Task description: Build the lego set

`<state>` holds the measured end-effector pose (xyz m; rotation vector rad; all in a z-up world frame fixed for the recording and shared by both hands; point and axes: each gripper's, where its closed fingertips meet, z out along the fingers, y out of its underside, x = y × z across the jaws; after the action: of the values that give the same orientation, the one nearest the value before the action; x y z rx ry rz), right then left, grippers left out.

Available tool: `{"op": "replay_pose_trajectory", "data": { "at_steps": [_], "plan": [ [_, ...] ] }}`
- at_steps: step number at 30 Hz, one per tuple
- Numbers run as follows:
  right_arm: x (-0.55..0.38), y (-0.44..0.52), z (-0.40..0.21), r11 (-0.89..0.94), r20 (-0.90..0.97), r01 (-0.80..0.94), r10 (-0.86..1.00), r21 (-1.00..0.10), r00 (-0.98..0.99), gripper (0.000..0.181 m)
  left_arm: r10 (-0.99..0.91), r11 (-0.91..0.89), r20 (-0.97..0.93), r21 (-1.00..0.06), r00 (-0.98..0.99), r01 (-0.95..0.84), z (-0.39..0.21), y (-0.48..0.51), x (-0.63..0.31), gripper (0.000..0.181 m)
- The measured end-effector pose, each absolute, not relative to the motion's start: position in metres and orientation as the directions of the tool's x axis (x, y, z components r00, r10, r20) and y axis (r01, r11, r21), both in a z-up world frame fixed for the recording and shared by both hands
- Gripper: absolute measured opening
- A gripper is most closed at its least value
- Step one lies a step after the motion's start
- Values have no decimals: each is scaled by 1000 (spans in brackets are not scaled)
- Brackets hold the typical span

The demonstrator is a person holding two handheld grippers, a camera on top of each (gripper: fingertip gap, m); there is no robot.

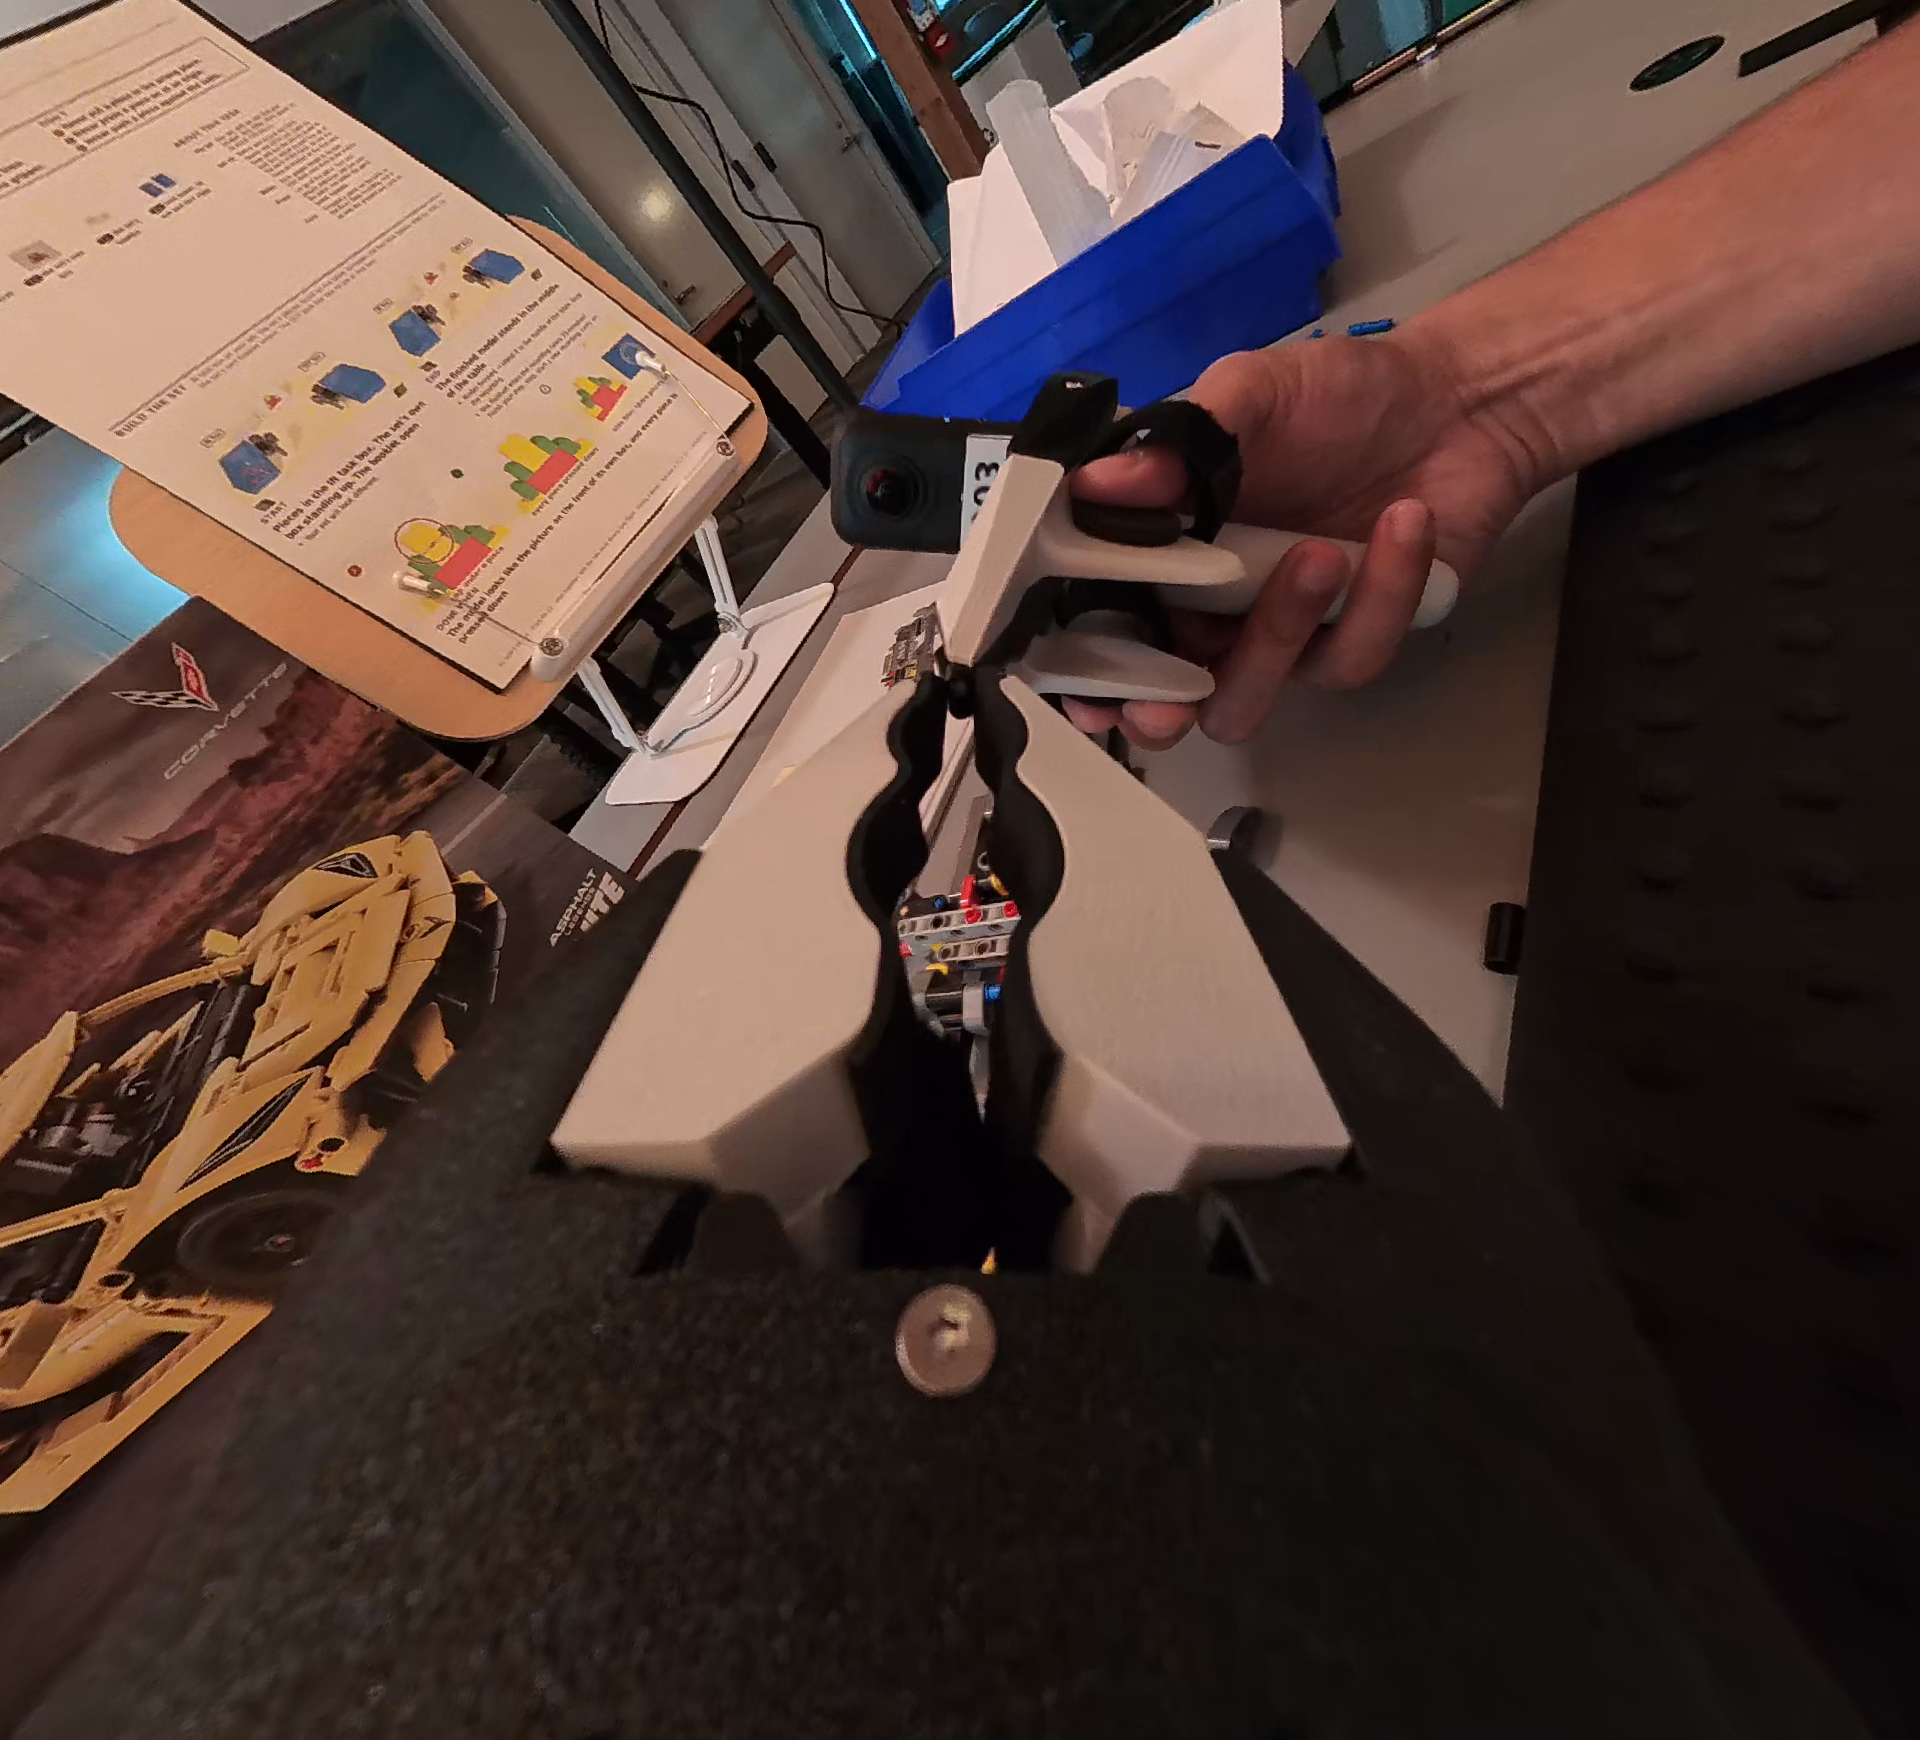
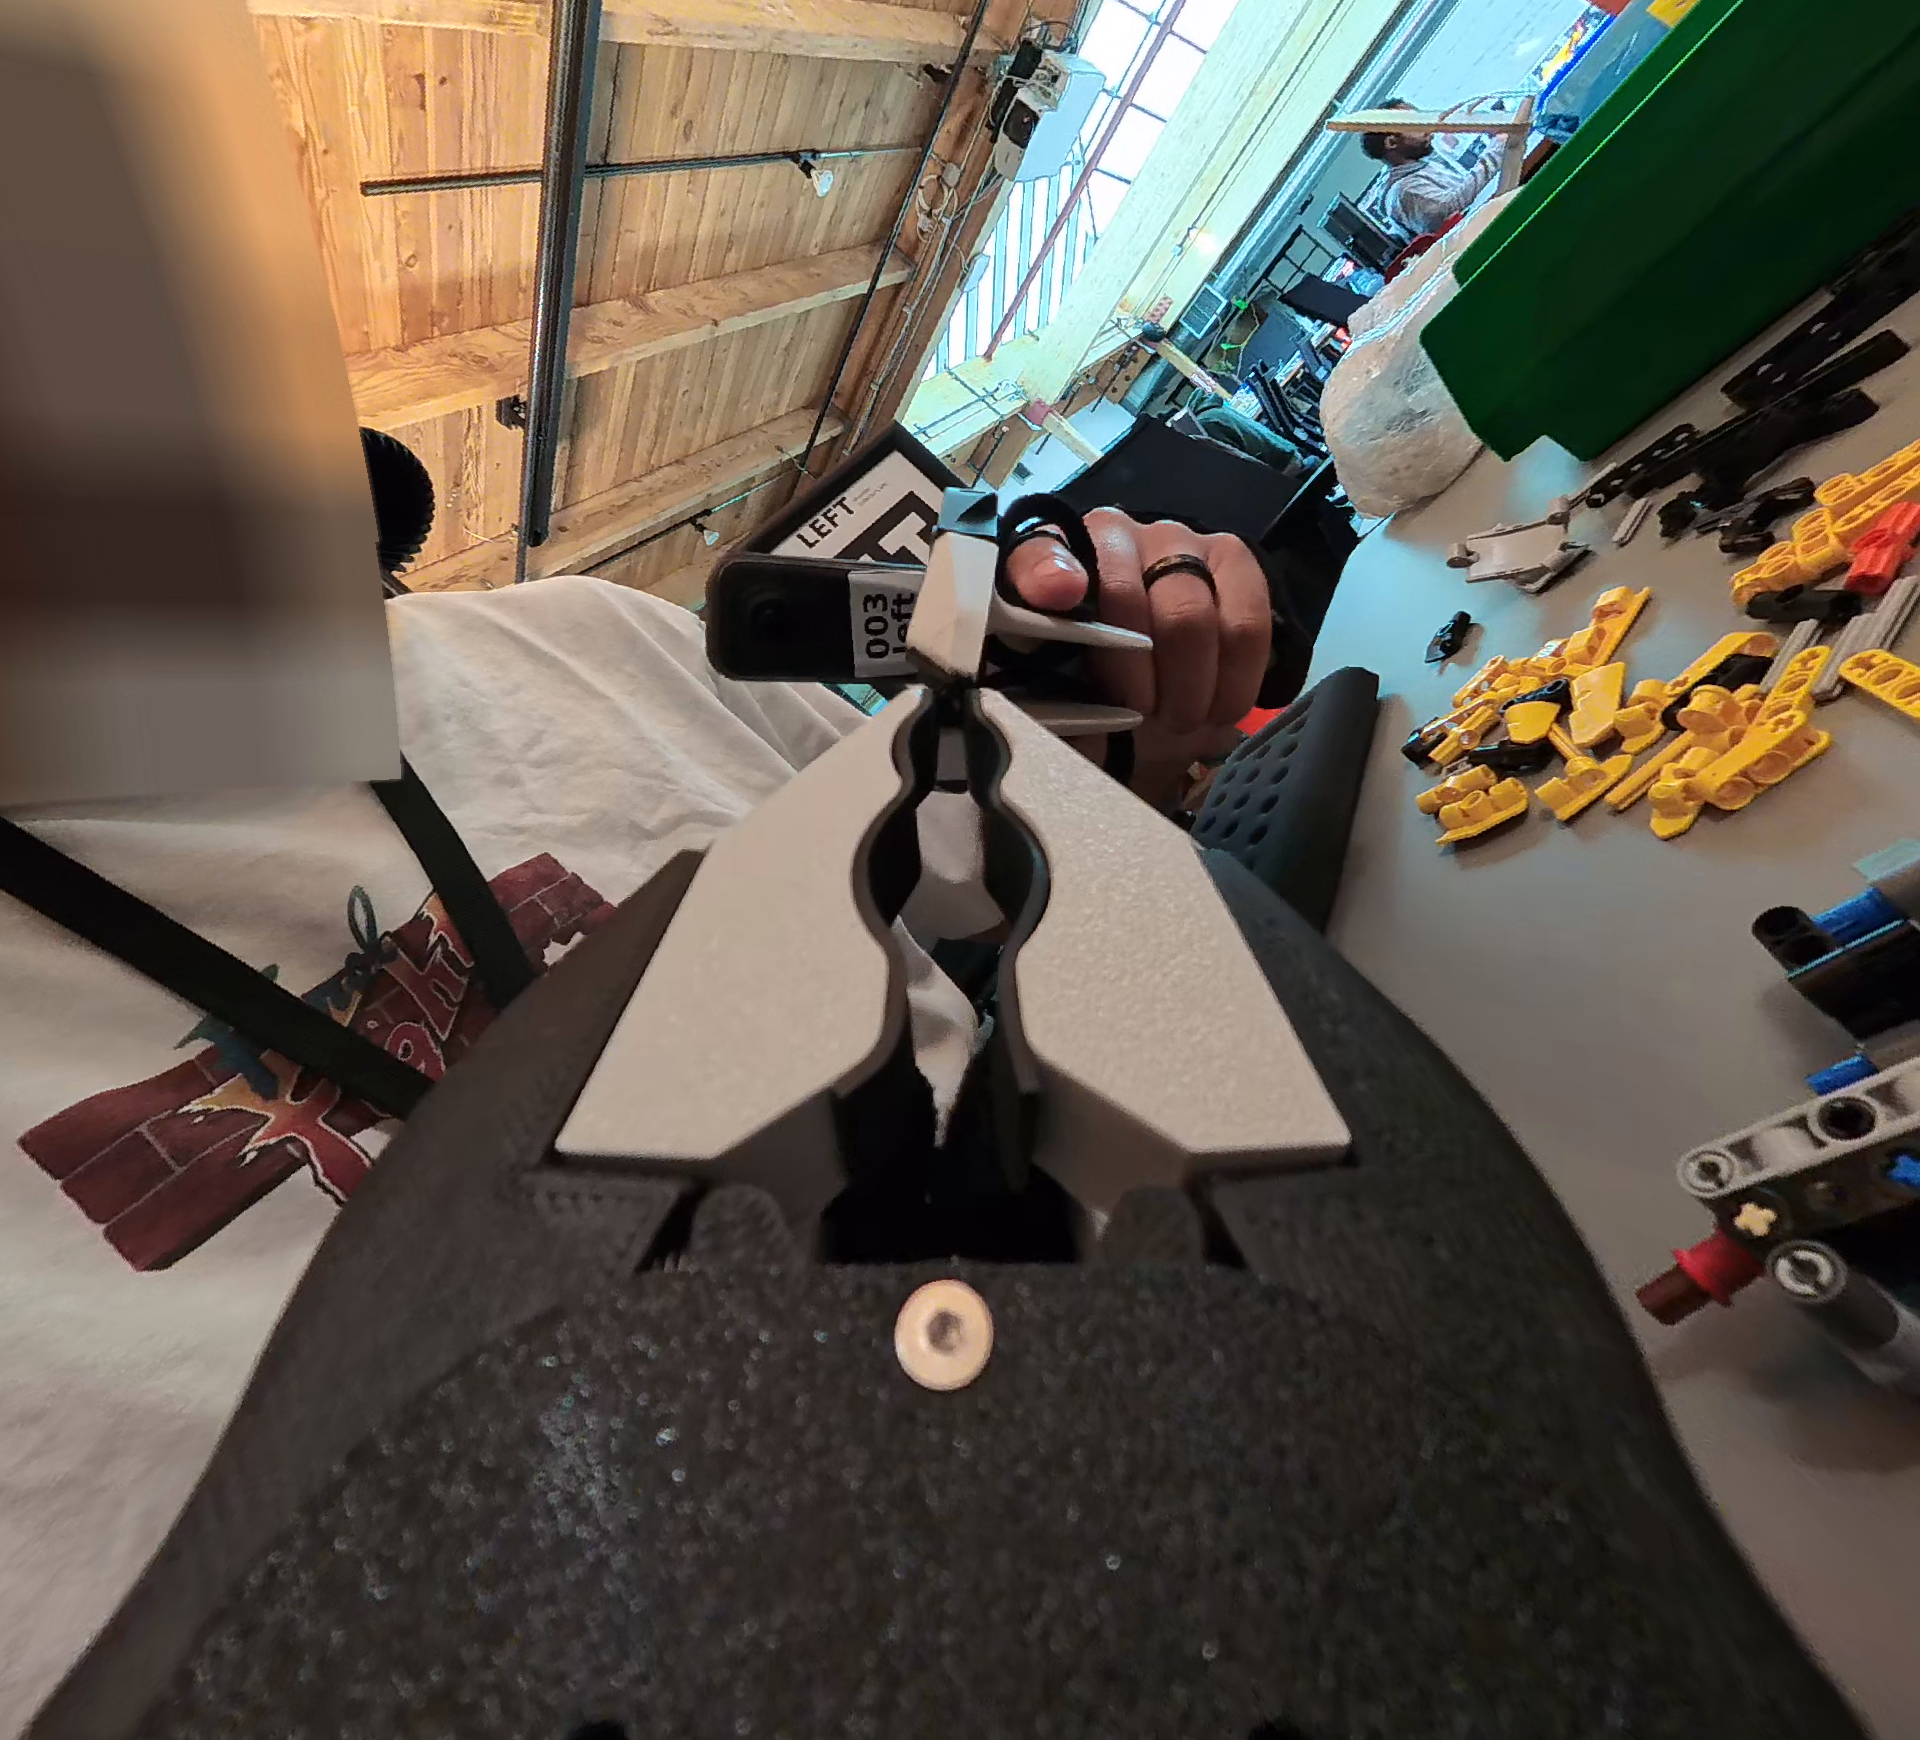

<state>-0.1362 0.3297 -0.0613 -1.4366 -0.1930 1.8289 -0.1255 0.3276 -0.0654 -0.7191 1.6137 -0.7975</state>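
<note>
Above the table's near edge, a small black pin (image 1: 957, 688) is clenched between both grippers' tips, left gripper (image 1: 961, 703) and right gripper (image 2: 948, 703), apparently for handover; the half-built model (image 2: 1808, 1202) is left at right.

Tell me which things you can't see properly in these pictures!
- Left wrist view: the fingers of the left claw hide most of the lego model.
- Both views: the small black piece where the claw tips meet is too small to identify.
- Right wrist view: the grey lego part is cut off by the right edge.
</note>
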Motion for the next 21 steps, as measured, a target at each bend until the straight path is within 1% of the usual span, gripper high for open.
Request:
{"op": "replay_pose_trajectory", "data": {
  "at_steps": [3,4,5,6,7,8,9,10,11,13,14,16,17,21],
  "plan": [
    [-137,329,-63,-687,-761,-479,646,-547,-58,3,-800,586,-571,-809,-186,-36,-68,327,-126,4],
    [-137,330,-66,-682,-762,-471,646,-559,-31,3,-805,578,-560,-814,-196,-51,-70,328,-126,4],
    [-132,333,-71,-665,-761,-459,647,-588,38,4,-816,565,-544,-822,-194,-71,-73,331,-125,4],
    [-120,337,-76,-625,-746,-448,646,-639,162,4,-832,544,-522,-834,-188,-89,-76,334,-124,4],
    [-103,339,-85,-567,-689,-399,644,-721,333,4,-852,511,-483,-851,-203,-123,-84,337,-123,3],
    [-83,338,-99,-507,-577,-291,620,-812,531,6,-873,473,-429,-862,-230,-184,-97,339,-123,3],
    [-61,335,-116,-476,-430,-145,572,-868,699,9,-892,444,-397,-861,-216,-249,-110,346,-121,3],
    [-46,327,-131,-475,-298,-5,545,-880,784,13,-902,429,-390,-854,-184,-293,-120,353,-120,3],
    [-42,317,-140,-488,-237,72,542,-870,806,17,-910,413,-375,-849,-175,-328,-130,355,-119,3],
    [-52,303,-153,-528,-233,134,571,-839,788,30,-929,368,-330,-852,-166,-371,-144,355,-117,3],
    [-58,298,-164,-548,-218,183,586,-816,781,32,-935,354,-311,-858,-172,-373,-149,352,-116,3],
    [-64,297,-184,-549,-130,299,610,-780,782,32,-926,376,-331,-842,-179,-387,-154,350,-115,4],
    [-69,299,-189,-532,-101,328,625,-780,774,30,-920,392,-351,-838,-175,-380,-153,350,-114,4],
    [-78,307,-200,-532,-92,364,648,-765,756,26,-918,397,-349,-834,-190,-384,-157,348,-116,4]
  ]
}}
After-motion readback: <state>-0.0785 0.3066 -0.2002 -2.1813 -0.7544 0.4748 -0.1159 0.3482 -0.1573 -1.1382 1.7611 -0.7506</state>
